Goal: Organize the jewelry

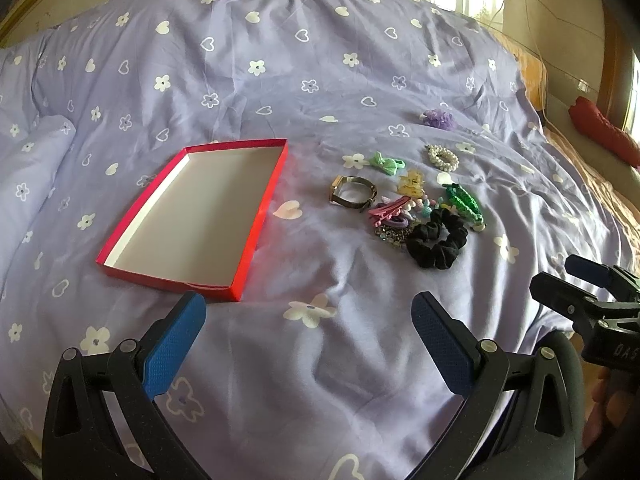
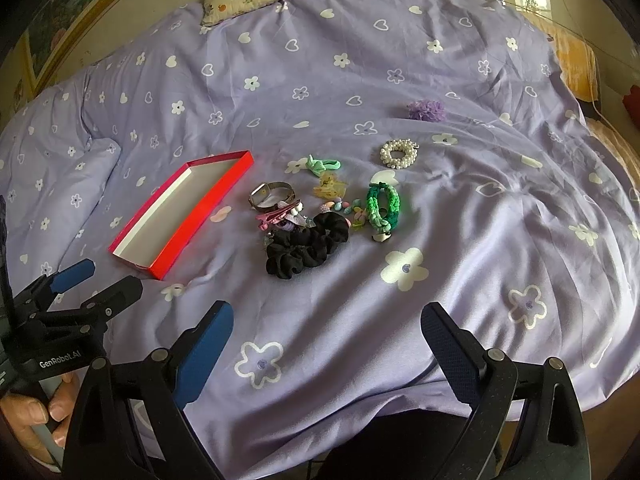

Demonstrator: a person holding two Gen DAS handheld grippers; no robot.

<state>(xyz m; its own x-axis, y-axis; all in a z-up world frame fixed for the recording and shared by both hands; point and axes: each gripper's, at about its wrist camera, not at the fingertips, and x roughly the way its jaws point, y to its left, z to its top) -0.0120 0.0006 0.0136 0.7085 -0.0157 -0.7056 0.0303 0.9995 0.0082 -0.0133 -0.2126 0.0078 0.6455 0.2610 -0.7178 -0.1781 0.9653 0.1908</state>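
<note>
Left wrist view, your left gripper (image 1: 308, 342) and right gripper (image 2: 326, 346) spread wide, empty, flat rectangular red box (image 1: 192, 216) long axis running away from you, ruffled black scrunchie (image 1: 437, 242) beside it on bed (image 1: 320, 80).

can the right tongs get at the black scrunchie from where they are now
Probably yes. The right tongs hang open over bare purple bedding, and nothing lies between them and the black scrunchie. It is the nearest piece of the pile, though hair clips touch its far side.
</note>
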